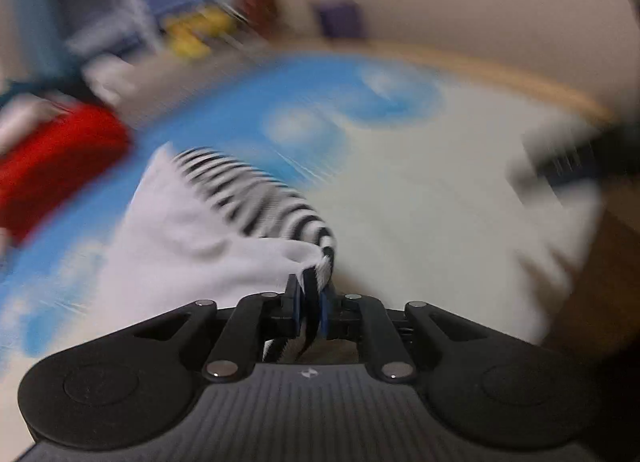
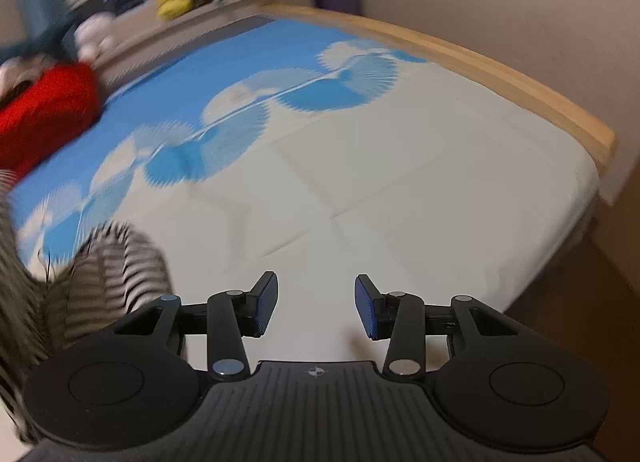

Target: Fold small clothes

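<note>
Left hand-held gripper (image 1: pixel 311 294) pinches the striped garment (image 1: pixel 256 197) by an edge over the bed (image 2: pixel 400 189), right hand-held gripper (image 2: pixel 316 304) half-open and empty beside it; looks like carry/lay-out step, next needs right to grab an opposite edge and spread flat.

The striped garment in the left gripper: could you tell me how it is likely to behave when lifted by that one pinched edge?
Probably floppy: the striped garment drapes and creases away from the left gripper, whose pads pinch only its edge. Likely light, since that thin pinch carries it. It may bunch on the bedspread rather than lie flat.
</note>
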